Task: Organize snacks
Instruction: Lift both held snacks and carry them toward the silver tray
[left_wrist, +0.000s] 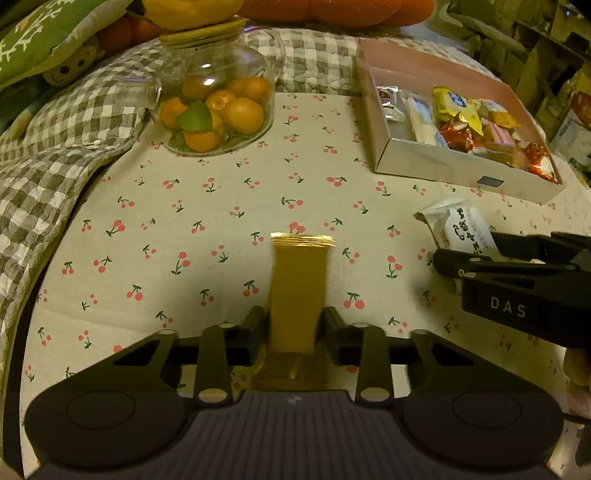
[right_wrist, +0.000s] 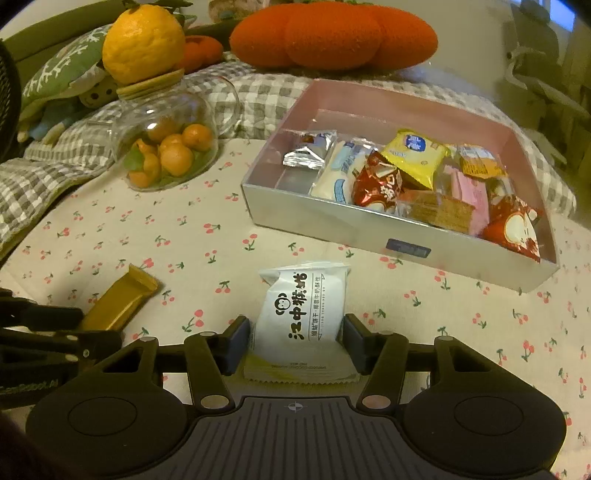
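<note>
Two snacks gripped: left gripper (left_wrist: 295, 328) jaws closed on gold bar (left_wrist: 298, 291), right gripper (right_wrist: 295, 341) jaws pinching white packet (right_wrist: 301, 314); carry level to box (right_wrist: 369, 229) at 1 o'clock, release over empty corner

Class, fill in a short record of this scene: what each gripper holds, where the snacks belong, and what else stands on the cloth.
left gripper: shut on gold bar
right gripper: shut on white packet
snack box: open, part-filled with wrapped snacks
glass jar: holds small oranges
surface: cherry-print cloth
</note>
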